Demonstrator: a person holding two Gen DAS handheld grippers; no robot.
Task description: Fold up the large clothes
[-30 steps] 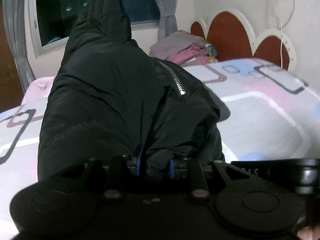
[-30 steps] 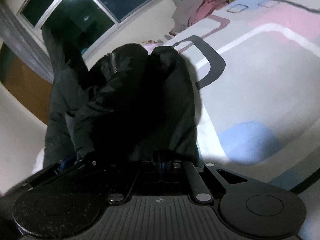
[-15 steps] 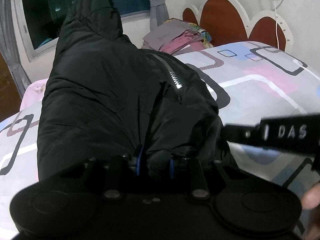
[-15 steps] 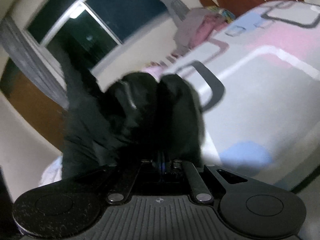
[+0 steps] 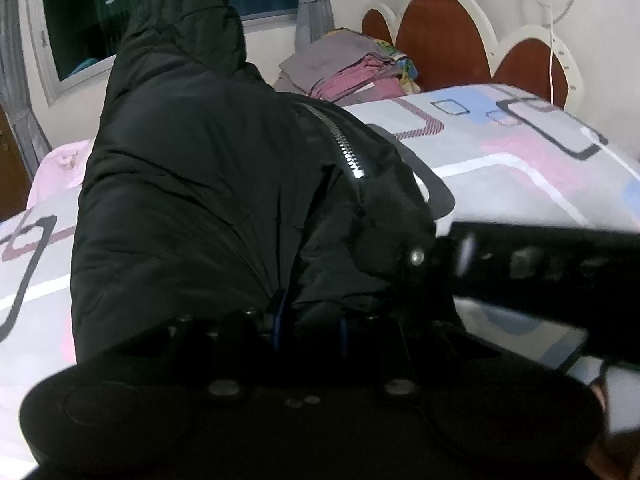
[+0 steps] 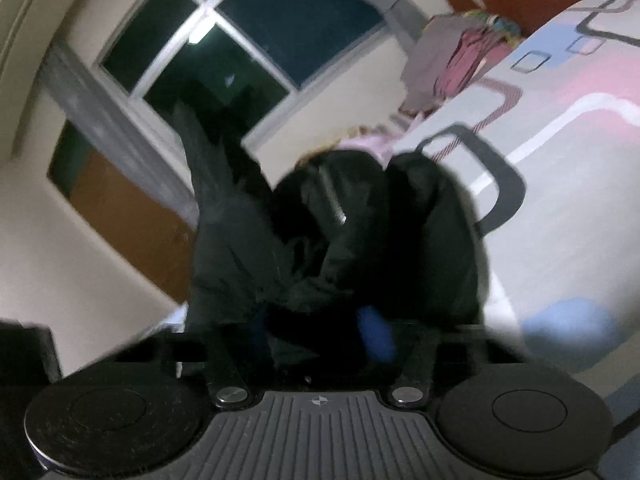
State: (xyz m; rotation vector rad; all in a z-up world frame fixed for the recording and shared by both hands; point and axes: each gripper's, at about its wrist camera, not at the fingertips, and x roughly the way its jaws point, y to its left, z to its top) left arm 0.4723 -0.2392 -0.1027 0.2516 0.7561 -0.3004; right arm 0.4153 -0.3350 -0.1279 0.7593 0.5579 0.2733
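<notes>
The black jacket (image 5: pixel 208 200) lay bunched on the bed (image 5: pixel 520 168), filling the middle of the left wrist view, with one part rising toward 12 o'clock in front of the window (image 5: pixel 80 28). Its silver zipper (image 5: pixel 340 148) ran diagonally from the center toward 4 o'clock.

The left gripper (image 5: pixel 308 320) sat at 6 o'clock, its 2 blue-edged fingers (image 5: pixel 277 320) set close together with a fold of jacket fabric pinched between them. In the same view the right gripper (image 5: pixel 416 258) reached in from 3 o'clock as a blurred dark bar, its tip against the jacket's near edge.

In the right wrist view the jacket (image 6: pixel 360 248) was a dark heap from the center down to 6 o'clock. The right gripper (image 6: pixel 320 332) had its fingers spread apart; a blue pad (image 6: pixel 376 336) showed at the right, and fabric lay between the 2 fingers. The picture was blurred, so a firm hold could not be judged.

A pile of clothes (image 5: pixel 344 72) in grey and pink sat at 1 o'clock near the red headboard (image 5: pixel 444 36), and a grey curtain (image 5: pixel 312 4) hung at 12 o'clock.
</notes>
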